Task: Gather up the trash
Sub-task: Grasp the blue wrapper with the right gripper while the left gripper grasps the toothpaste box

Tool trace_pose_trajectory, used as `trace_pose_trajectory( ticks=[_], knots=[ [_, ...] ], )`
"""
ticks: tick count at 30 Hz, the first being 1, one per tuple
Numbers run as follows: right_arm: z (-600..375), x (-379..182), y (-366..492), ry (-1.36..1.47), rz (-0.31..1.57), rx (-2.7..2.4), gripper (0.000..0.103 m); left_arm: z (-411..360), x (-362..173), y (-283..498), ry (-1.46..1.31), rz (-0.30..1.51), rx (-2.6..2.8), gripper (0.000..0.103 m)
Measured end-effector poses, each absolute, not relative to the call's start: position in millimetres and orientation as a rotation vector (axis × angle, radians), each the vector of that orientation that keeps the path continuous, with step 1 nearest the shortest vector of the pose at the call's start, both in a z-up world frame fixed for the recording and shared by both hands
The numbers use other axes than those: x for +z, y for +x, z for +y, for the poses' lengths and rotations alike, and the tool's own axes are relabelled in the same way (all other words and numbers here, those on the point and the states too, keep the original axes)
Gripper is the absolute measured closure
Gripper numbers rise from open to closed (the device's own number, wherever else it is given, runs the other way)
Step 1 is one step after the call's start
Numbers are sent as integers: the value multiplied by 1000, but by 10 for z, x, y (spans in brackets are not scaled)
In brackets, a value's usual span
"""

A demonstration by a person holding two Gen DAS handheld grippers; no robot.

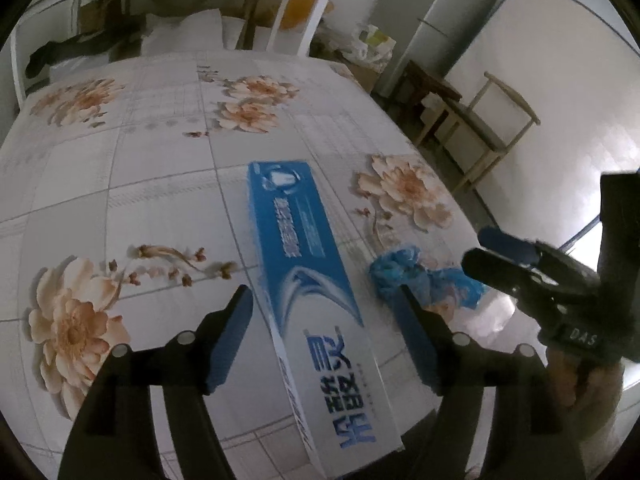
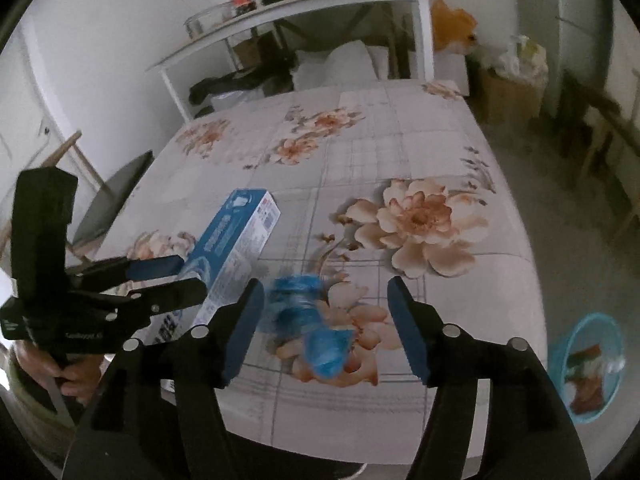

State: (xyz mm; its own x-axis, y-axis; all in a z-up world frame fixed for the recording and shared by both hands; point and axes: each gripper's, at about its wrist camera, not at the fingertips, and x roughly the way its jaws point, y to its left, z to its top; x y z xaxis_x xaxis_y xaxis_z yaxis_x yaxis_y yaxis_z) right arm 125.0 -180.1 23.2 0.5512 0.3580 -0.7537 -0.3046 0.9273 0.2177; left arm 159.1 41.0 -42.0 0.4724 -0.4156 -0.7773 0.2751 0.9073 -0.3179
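We take the long blue box [image 1: 308,292] as our landmark: it lies flat on the flowered tabletop [image 1: 132,160], running from the near edge toward the middle. Just to the right of the box sits the crumpled blue plastic [image 2: 308,320], a soft wad resting on the cloth and touching nothing else that we can make out. Our left tool [image 1: 324,332] hangs over the near half of the box with its pads spread on either side and clear of the cardboard, so it grips nothing. Our right tool [image 2: 326,328] is likewise spread wide, with the wad lying between the pads but not pinched. Well to the right of the box, down on the floor, stands the blue basket [image 2: 592,360] with scraps already in it. We judge the step in hand to be closing on both pieces. To do it well, we should lower the right tool until the pads reach down around the wad, then squeeze low so the loose film does not slip out. On the box, we should centre the pads across its narrow width and clamp squarely, since a grip near one end would probably let it swing.
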Motion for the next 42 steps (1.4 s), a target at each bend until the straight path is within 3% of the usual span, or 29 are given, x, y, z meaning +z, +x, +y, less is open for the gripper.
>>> trace_pose_trajectory(
  ticks=[9, 11, 14, 17, 21, 27, 31, 39, 42],
  knots=[
    [-1582, 7, 1255, -12, 976, 540, 43, 414, -434, 1567, -125, 989, -392, 33],
    [-1554, -60, 1277, -8, 1004, 553, 57, 432, -428, 1579, -132, 987, -390, 33],
    [-1591, -126, 1300, 36, 1043, 542, 71, 423, -441, 1594, -133, 991, -393, 33],
    [-1698, -104, 1292, 92, 1032, 484, 77, 406, -438, 1605, -131, 995, -394, 33],
    [-1898, -76, 1286, 148, 1028, 358, 76, 354, -460, 1631, -126, 1006, -390, 33],
    [-1988, -37, 1219, 209, 1002, 346, 55, 306, -487, 1699, -132, 1006, -363, 33],
    [-1907, -40, 1177, 178, 999, 358, 41, 325, -525, 1763, -166, 1019, -342, 41],
    [-1763, -134, 1161, 89, 1005, 312, 42, 369, -601, 1798, -177, 1030, -305, 50],
    [-1751, -163, 1153, 80, 1011, 299, 53, 375, -597, 1804, -177, 1025, -301, 51]
  ],
)
